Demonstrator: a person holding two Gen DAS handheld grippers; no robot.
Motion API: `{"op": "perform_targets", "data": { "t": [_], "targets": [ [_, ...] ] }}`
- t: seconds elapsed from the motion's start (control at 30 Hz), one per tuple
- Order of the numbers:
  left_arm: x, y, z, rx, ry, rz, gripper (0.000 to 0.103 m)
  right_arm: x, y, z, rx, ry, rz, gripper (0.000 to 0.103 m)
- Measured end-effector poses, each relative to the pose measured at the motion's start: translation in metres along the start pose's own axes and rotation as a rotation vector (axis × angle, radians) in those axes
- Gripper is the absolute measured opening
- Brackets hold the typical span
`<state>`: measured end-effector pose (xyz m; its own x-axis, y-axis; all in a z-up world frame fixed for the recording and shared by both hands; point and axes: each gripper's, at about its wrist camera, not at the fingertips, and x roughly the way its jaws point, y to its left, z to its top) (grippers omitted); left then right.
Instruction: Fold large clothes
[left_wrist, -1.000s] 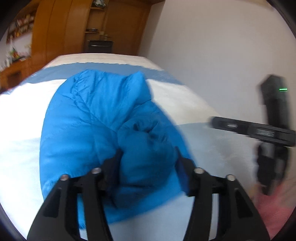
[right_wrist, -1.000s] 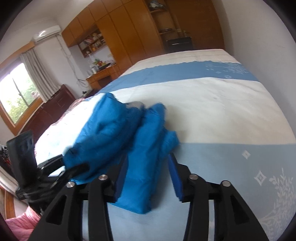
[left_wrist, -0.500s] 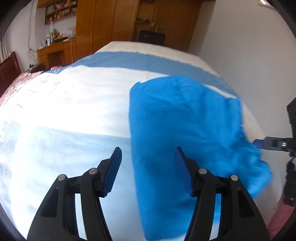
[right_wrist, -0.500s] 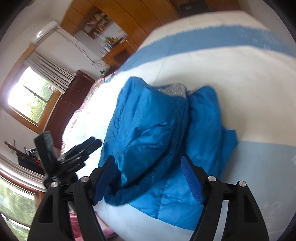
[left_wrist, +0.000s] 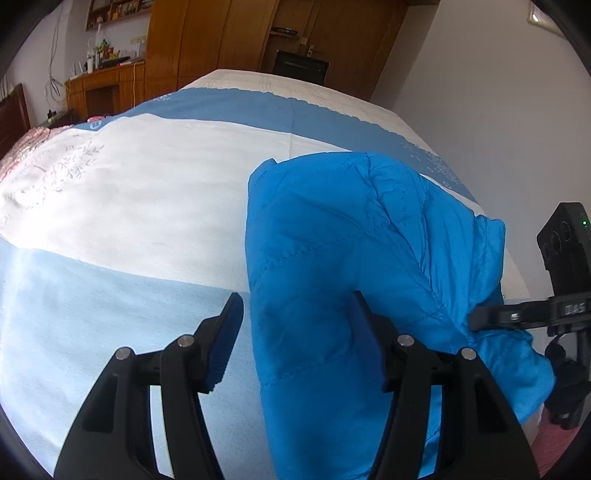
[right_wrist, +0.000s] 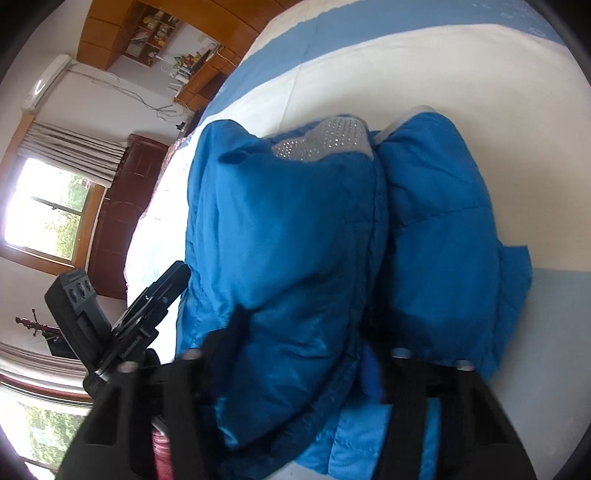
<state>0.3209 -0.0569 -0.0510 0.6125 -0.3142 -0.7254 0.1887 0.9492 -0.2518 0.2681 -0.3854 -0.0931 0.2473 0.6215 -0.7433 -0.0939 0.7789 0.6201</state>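
A bright blue padded jacket (left_wrist: 351, 258) lies folded in a bundle on the bed (left_wrist: 129, 206). My left gripper (left_wrist: 295, 332) is open, its jaws wide apart over the jacket's near left edge, holding nothing. In the right wrist view the jacket (right_wrist: 295, 240) fills the middle, with a grey sparkly lining (right_wrist: 325, 140) showing at its far end. My right gripper (right_wrist: 303, 354) is open around a thick fold of the jacket, which bulges between its jaws. The right gripper also shows in the left wrist view (left_wrist: 517, 317) at the jacket's right edge.
The bed has a white and blue striped cover. A white wall (left_wrist: 480, 92) runs close along its right side. Wooden wardrobes (left_wrist: 221, 37) and a desk (left_wrist: 103, 88) stand beyond the bed. A window (right_wrist: 48, 214) and dark wooden headboard (right_wrist: 122, 206) are on the left.
Both grippers let go of the jacket and opened. The left gripper swung to the jacket's left edge; the right gripper moved in close, so a fold now sits between its jaws.
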Motion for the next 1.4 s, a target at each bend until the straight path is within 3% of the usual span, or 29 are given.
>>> {"op": "perform_targets", "data": {
  "t": [0.07, 0.17, 0.33, 0.5, 0.63, 0.9, 1.07, 1.2, 1.3, 1.37, 1.4],
  "targets": [
    [0.001, 0.004, 0.001, -0.013, 0.0, -0.008, 0.058, -0.002, 0.003, 0.003, -0.026, -0.014, 0.013, 0.026],
    [-0.002, 0.008, 0.002, -0.032, 0.002, -0.02, 0.058, -0.011, 0.019, 0.002, -0.102, -0.045, 0.005, 0.017],
    [-0.023, 0.003, 0.002, -0.031, -0.027, -0.034, 0.058, -0.05, 0.037, -0.005, -0.202, -0.121, 0.018, 0.012],
    [-0.046, -0.027, 0.006, 0.011, -0.07, -0.08, 0.058, -0.107, 0.044, -0.025, -0.275, -0.239, 0.034, 0.012],
    [-0.046, -0.056, 0.005, 0.069, -0.059, -0.11, 0.058, -0.124, 0.019, -0.037, -0.244, -0.271, 0.017, 0.012],
    [0.0, -0.084, -0.01, 0.13, 0.058, -0.149, 0.058, -0.09, -0.065, -0.041, -0.067, -0.213, 0.031, 0.013],
    [0.02, -0.083, -0.018, 0.157, 0.052, -0.145, 0.059, -0.061, -0.105, -0.057, -0.003, -0.221, 0.125, 0.02],
    [0.029, -0.082, -0.025, 0.179, 0.024, -0.11, 0.059, -0.052, -0.11, -0.059, 0.026, -0.235, 0.161, 0.021],
    [0.027, -0.071, -0.024, 0.151, 0.037, -0.128, 0.059, -0.06, -0.106, -0.054, 0.013, -0.225, 0.138, 0.026],
    [0.02, -0.069, -0.021, 0.134, 0.052, -0.12, 0.058, -0.074, -0.094, -0.055, -0.017, -0.233, 0.078, 0.033],
    [0.015, -0.068, -0.02, 0.125, 0.052, -0.117, 0.057, -0.086, -0.083, -0.056, -0.052, -0.261, 0.005, 0.033]
  ]
}}
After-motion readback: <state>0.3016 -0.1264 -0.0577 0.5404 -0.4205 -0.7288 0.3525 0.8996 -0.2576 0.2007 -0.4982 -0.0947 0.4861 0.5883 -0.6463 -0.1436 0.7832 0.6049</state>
